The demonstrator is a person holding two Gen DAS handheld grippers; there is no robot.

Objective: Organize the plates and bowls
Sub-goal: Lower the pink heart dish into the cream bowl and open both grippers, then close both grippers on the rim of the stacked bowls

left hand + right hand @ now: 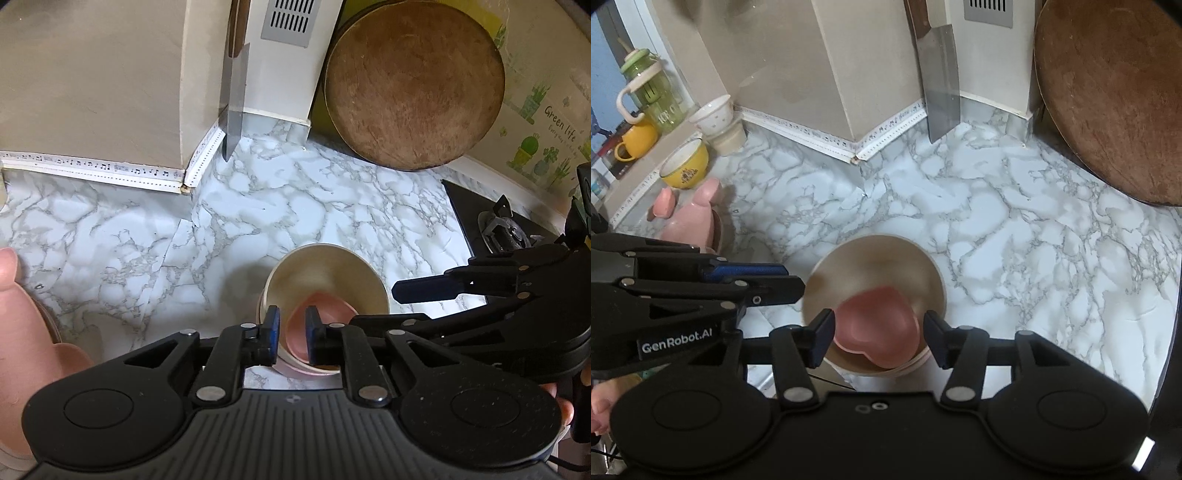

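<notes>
The right gripper sits nearest its camera, jaws spread wide and pinching nothing; the pink heart-shaped dish shows between its fingertips but below them, untouched. That dish rests inside the beige bowl, tilted against the bowl's near wall, and the bowl stands on the marble table. The left gripper comes in from the left, jaws only narrowly parted, empty as well, hovering over the bowl's near rim. Both point steeply down at the same stack, the right one more squarely over it. Farther left, well apart, stand a pink bear-shaped dish and a yellow bowl, likely the next things to gather.
</notes>
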